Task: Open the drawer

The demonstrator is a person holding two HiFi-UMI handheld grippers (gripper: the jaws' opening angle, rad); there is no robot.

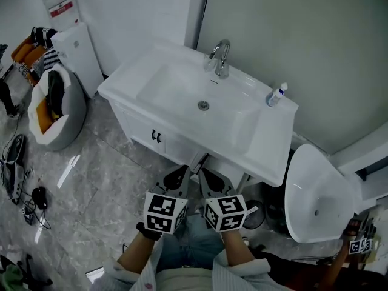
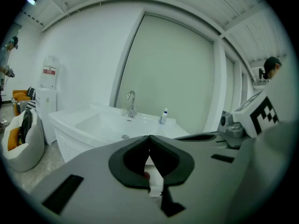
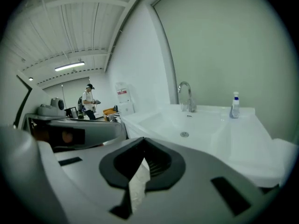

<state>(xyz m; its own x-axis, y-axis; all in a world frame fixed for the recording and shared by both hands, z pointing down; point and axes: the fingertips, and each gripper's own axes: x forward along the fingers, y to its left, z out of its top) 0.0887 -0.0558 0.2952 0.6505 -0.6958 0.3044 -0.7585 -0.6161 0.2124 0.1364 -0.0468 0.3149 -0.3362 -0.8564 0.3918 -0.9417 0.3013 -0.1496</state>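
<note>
A white vanity cabinet stands under a white sink. Its front carries a small dark handle; I cannot tell whether that panel is a drawer or a door. Both grippers hover side by side in front of the cabinet, apart from it and pointing at it. My left gripper is shut with nothing between its jaws, its tips meeting in the left gripper view. My right gripper is also shut and empty. The handle is hidden in both gripper views.
A chrome faucet and a small bottle stand on the sink top. A bean bag and a white dispenser are at the left. A round white basin lies at the right. Cables lie on the floor.
</note>
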